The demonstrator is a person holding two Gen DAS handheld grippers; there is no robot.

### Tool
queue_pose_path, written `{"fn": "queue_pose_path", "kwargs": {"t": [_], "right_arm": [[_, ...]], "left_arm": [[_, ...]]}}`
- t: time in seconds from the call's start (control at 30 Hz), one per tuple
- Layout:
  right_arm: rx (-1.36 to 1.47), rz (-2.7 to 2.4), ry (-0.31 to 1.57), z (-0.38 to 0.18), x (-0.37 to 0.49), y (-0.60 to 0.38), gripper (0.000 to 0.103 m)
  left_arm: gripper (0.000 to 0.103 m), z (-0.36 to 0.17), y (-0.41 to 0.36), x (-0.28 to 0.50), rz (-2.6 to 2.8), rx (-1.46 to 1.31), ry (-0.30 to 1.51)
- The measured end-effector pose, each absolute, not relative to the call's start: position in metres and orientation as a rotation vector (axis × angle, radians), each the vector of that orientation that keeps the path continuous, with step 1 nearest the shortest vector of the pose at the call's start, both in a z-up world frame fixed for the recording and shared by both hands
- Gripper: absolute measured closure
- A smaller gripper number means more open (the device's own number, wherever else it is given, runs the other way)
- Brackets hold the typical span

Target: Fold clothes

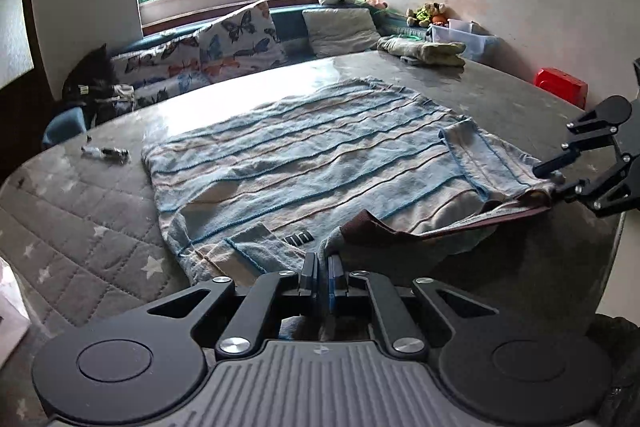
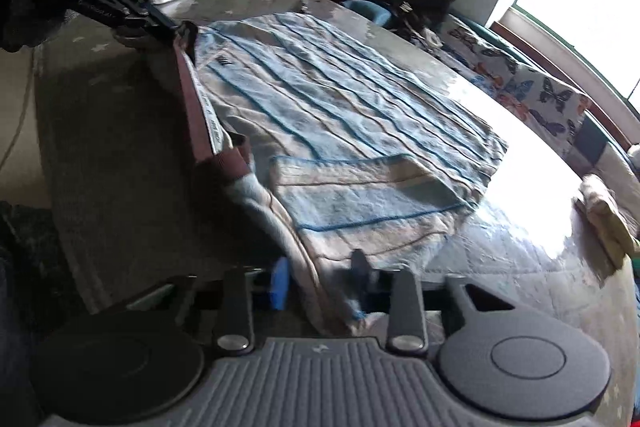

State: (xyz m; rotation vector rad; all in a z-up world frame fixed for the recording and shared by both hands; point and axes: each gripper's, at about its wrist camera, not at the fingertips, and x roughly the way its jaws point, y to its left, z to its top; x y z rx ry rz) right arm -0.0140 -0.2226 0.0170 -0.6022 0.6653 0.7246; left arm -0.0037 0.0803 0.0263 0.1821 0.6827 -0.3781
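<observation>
Fingers on my left gripper [image 1: 323,273] are pressed together on the near edge of the striped shirt [image 1: 304,155], with a bit of pale fabric and the brown collar band [image 1: 380,227] rising out of the pinch. My right gripper [image 2: 320,281] has its 2 fingers [image 2: 280,283] set around the shirt's shoulder edge; cloth fills the gap between them, and in the left wrist view the same gripper [image 1: 554,179] clamps the raised hem at the far right. Between my 2 grips the neckline hangs lifted off the bed [image 1: 88,227], its brown band stretched in a line in the right wrist view, where my left gripper [image 2: 176,27] shows at the far end of it.

Most of the shirt lies flat on the grey star-patterned bed cover, blue and tan stripes running across it. One sleeve [image 1: 476,159] is folded inward over the body on my right side; the other sleeve [image 1: 256,247] lies folded in just beside my left fingers. A small dark item [image 1: 105,152] sits on the cover, well apart from the shirt. Butterfly pillows [image 1: 236,39] line the window side, and a folded pale cloth [image 1: 424,51] rests near the far corner.
</observation>
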Motion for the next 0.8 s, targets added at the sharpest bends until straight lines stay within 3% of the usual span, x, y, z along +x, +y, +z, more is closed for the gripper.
{"fn": "queue_pose_path", "kwargs": {"t": [0.07,0.3,0.47,0.73,0.8], "right_arm": [[-0.566,0.709,0.663,0.020,-0.011,-0.224,0.094],[-0.441,0.685,0.648,0.043,0.009,-0.223,0.096],[-0.407,0.664,0.630,0.051,0.020,-0.219,0.096],[-0.375,0.637,0.587,0.063,0.023,-0.217,0.096],[-0.369,0.631,0.579,0.063,0.022,-0.217,0.096]], "left_arm": [[0.097,0.023,0.080,-0.007,-0.383,0.193,0.690],[0.087,0.022,0.078,-0.039,-0.371,0.280,0.652],[0.069,0.015,0.075,-0.062,-0.338,0.360,0.615],[0.068,-0.003,0.066,-0.078,-0.298,0.522,0.578],[0.077,-0.006,0.067,-0.078,-0.292,0.540,0.575]]}}
